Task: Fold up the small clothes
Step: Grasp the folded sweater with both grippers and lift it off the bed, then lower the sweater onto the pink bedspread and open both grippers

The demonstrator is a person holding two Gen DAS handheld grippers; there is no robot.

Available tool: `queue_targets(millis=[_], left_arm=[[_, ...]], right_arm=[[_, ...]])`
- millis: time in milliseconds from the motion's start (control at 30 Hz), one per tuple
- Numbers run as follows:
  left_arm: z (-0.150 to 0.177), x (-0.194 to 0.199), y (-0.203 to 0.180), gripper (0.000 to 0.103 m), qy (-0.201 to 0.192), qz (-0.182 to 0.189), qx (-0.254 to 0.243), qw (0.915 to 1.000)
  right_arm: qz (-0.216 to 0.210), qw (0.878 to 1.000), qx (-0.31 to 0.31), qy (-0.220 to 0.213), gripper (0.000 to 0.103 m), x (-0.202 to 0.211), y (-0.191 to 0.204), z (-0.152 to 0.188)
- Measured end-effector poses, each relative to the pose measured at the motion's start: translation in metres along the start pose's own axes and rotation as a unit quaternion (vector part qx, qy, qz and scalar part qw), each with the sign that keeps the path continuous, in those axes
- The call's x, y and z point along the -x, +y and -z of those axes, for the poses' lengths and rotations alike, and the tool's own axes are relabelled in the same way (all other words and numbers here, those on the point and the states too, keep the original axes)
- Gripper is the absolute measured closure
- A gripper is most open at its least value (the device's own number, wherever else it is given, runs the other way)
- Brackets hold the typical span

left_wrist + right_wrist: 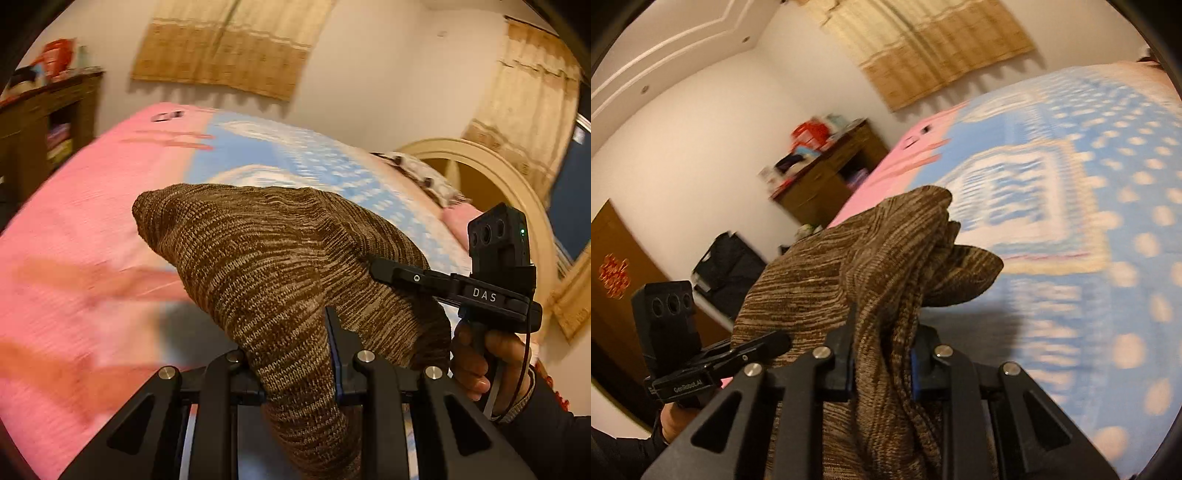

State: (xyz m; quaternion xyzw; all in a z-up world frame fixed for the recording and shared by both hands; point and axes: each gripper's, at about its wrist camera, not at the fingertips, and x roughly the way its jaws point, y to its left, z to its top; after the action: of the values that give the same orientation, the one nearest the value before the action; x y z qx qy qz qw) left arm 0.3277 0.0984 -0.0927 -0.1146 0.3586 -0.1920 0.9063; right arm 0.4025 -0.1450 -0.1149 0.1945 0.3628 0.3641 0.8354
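A brown marled knit garment (266, 266) hangs lifted above the bed, stretched between both grippers. My left gripper (295, 354) is shut on one bunched edge, and the cloth drapes down between its fingers. My right gripper (882, 350) is shut on another gathered edge of the garment (871, 258), with folds spilling over its jaws. In the left wrist view the right gripper (380, 271) bites into the cloth from the right, held by a hand (484, 365). In the right wrist view the left gripper (781, 339) pinches the cloth at the lower left.
The bed carries a pink and blue patterned blanket (74, 229) (1071, 221). A cream headboard (498, 184) curves at the right. A cluttered wooden cabinet (827, 177) stands by the wall. A black bag (727, 266) and a brown door (613, 277) lie beyond the bed.
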Motion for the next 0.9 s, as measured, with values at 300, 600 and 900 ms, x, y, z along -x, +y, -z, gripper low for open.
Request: queue_targets(millis=[300,600,900], left_arm=[[0.027,0.041,0.058,0.078,0.002,-0.059,0.047,0.9971],[0.043,0.031,0.086,0.078,0.015,-0.059,0.076,0.9952],[0.054,0.008,0.095,0.075,0.030,-0.070,0.081,0.9938]], right_arm=[[-0.068,0.995,0.017,0.069,0.079,-0.096,0.061,0.025],[-0.071,0.990,0.026,0.117,0.079,-0.146,0.079,0.029],[-0.053,0.988,0.011,0.143,0.079,-0.173,0.066,0.036]])
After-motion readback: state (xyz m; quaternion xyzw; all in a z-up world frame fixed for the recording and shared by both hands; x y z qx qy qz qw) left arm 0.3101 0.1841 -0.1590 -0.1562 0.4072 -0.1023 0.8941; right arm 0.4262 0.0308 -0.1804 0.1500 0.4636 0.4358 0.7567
